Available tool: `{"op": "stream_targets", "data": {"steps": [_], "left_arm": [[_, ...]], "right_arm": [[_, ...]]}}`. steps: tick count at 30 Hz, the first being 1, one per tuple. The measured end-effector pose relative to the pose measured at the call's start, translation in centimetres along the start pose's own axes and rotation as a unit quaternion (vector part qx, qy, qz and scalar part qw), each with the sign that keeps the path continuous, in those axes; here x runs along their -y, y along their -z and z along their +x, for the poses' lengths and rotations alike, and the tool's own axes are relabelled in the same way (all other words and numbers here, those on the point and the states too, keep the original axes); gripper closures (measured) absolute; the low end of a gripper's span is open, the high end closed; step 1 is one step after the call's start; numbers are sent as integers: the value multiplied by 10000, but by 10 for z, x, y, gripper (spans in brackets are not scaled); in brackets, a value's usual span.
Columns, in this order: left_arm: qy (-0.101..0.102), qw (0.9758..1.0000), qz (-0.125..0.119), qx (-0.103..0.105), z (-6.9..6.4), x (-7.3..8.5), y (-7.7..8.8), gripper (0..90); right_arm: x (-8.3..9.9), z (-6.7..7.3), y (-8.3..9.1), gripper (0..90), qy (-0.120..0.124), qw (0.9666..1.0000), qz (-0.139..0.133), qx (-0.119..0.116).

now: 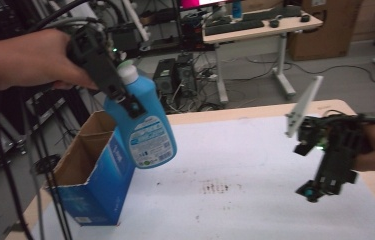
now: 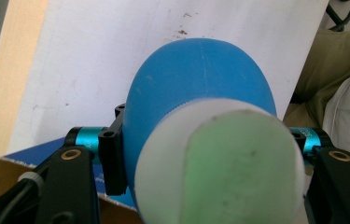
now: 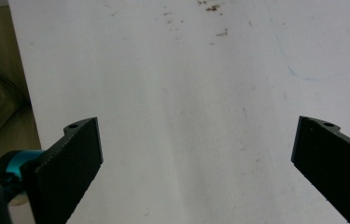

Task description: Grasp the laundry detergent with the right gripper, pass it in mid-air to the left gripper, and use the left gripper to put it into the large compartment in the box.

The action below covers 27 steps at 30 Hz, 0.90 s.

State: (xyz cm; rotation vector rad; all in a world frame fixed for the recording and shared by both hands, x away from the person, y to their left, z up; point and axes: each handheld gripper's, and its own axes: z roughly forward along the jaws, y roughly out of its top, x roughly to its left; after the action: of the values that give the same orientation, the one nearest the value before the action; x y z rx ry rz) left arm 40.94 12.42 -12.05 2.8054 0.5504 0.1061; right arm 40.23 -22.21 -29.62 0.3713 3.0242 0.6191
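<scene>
Bottle point(image 1: 145, 120) clamped up near its neck between the left gripper's point(image 1: 106, 67) jaws, held in the air, tilted, base slanting down toward the desk and white cap point(image 1: 127, 72) uppermost. From the left gripper view, cap end point(image 2: 228, 172) looming close, blue body point(image 2: 200, 79) swelling beyond it, jaws pressed in on either side, closed firmly on it. Hanging right over the near rim of the open cardboard box point(image 1: 92, 175), lower half just beside the box's blue wall, not inside. Whether heading in or coming out, impossible to say from here; judged as mid-transfer either way, with neither a drop into the box nor a set-down on the desk done yet. Over on the other side, right gripper point(image 1: 325, 165) hovering above the white sheet point(image 1: 255, 165), well apart from bottle and box. In the right gripper view, jaws spread wide, nothing between them, bare sheet point(image 3: 186, 116) below with a few brown specks. Looks like a spare hand for now, perhaps ready to steady the box. Count time: one bottle, one cap on it, one box standing open at the desk's point(image 1: 215, 116) left edge, two grippers, one busy and one idle, one stained patch point(image 1: 217, 187) on the sheet. Beyond the desk, another work table point(image 1: 260, 30) with a keyboard, cables all round.
</scene>
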Motion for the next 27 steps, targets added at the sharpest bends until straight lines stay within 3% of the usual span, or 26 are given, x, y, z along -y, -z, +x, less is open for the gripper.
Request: {"op": "stream_targets", "data": {"steps": [5, 10, 13, 18, 27], "left_arm": [[195, 9998, -7, -48, 8, 15, 9, 378], [325, 9994, 6, -66, 11, 32, 18, 378], [424, 9990, -88, -143, 13, 42, 25, 378], [703, 9971, -110, -280, 18, 62, 35, 378], [1032, 9928, -229, -572, 28, 93, 53, 379]], "right_arm": [[7, -3, 4, 11, -82, 9999, -36, 46], [9, -6, 8, 11, -166, 9997, -119, -121], [11, -7, 9, 11, -227, 9997, -57, -54], [16, -5, 13, 11, -259, 9996, 62, 31], [22, -4, 19, 11, -286, 9994, 69, 180]]}}
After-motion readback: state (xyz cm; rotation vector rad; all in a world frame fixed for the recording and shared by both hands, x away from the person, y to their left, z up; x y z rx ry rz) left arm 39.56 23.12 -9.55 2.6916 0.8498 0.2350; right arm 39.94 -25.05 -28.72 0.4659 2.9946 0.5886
